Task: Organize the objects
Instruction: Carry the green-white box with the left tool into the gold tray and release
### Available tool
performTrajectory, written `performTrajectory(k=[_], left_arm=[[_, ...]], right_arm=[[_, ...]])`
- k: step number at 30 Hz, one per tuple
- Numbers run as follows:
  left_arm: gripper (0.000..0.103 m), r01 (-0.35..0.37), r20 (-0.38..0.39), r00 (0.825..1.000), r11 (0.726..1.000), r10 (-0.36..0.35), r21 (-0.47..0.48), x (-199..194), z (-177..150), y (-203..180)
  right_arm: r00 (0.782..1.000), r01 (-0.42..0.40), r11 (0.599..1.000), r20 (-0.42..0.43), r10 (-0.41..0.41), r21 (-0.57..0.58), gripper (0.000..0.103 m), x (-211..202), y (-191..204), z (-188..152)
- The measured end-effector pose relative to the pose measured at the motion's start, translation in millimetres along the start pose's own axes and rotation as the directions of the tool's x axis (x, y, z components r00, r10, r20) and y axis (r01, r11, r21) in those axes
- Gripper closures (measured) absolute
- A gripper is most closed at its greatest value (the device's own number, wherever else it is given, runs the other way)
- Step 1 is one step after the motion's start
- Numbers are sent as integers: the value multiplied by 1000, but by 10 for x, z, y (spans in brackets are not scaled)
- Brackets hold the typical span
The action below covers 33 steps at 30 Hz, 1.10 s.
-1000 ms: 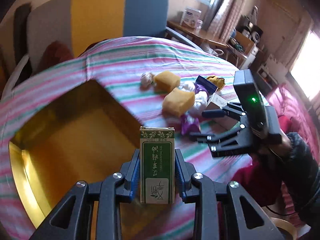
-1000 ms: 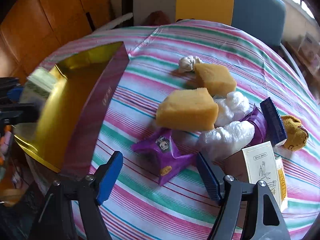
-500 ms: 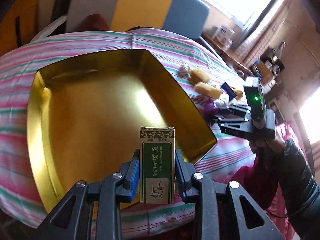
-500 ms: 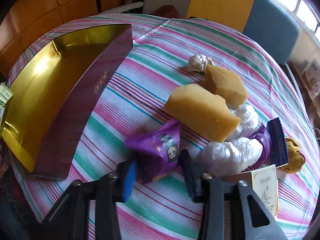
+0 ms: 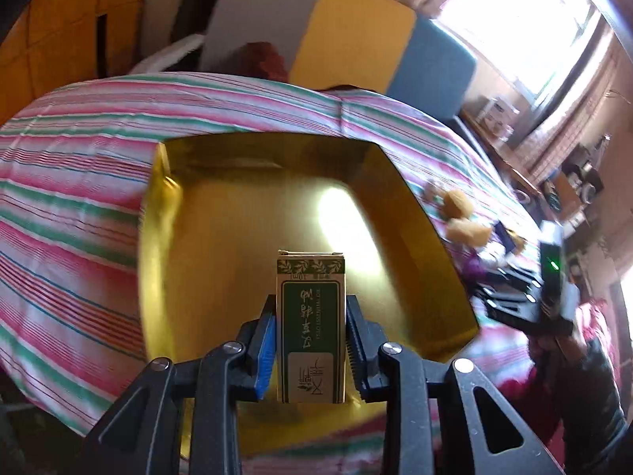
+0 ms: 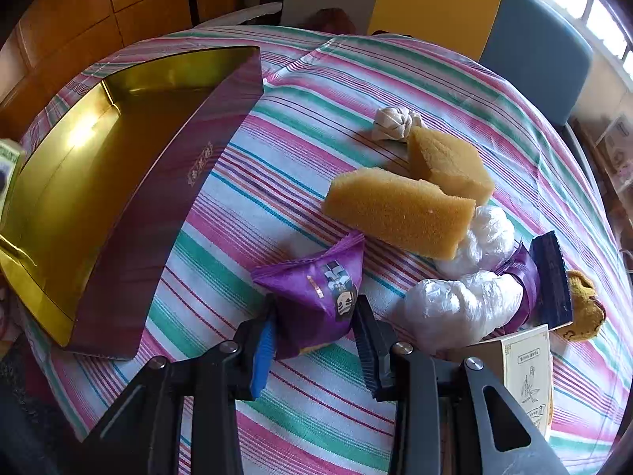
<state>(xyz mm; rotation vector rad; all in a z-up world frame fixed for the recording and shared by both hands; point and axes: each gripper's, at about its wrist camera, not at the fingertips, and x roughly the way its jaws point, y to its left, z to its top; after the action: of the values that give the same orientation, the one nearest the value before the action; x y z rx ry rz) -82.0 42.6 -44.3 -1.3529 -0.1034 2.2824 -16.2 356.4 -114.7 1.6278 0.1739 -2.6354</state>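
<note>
My left gripper [image 5: 310,340] is shut on a green and cream carton [image 5: 310,328] and holds it upright above the near side of a gold-lined tin [image 5: 273,221]. The tin also shows in the right wrist view [image 6: 91,166], with purple outer walls. My right gripper [image 6: 314,336] is shut on a purple snack packet [image 6: 316,289] on the striped tablecloth. The right gripper shows blurred at the right of the left wrist view [image 5: 530,297].
Beside the packet lie two yellow sponges [image 6: 399,209], a knotted cloth ball [image 6: 391,122], white plastic bags [image 6: 463,304], a dark blue box [image 6: 550,277], a brown knit item [image 6: 585,304] and a cream carton [image 6: 526,364]. A multicoloured chair [image 5: 336,31] stands behind the table.
My left gripper has swung left with the carton, from over the pile to over the tin. My right gripper has closed on the purple packet.
</note>
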Motion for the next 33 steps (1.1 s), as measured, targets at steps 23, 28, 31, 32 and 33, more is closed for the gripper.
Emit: performTrajectory(k=[23,28,31,32,33], left_arm=[[69,-367,-57,929,930,366,-8,1045,959,720],[60,-351,-44,935,936,351,0,925,975,687],[59,-356,-5,935,935,356,5,720,927,631],[59,-348,9,937,937,348,6,623,878,607],[59,-348,26,937,938,348,4,512,810,580]], right_arm=[[1000,2,1000,3,-2,-14,66,-5,12,2],[1000,-1,1000,3,1,-8,66,-6,3,6],[1000,5,1000,4,-5,-11,66,-4,7,6],[1000,6,1000,5,-6,-9,66,-6,3,6],[1000,7,1000,6,-7,-6,66,-7,-3,6]])
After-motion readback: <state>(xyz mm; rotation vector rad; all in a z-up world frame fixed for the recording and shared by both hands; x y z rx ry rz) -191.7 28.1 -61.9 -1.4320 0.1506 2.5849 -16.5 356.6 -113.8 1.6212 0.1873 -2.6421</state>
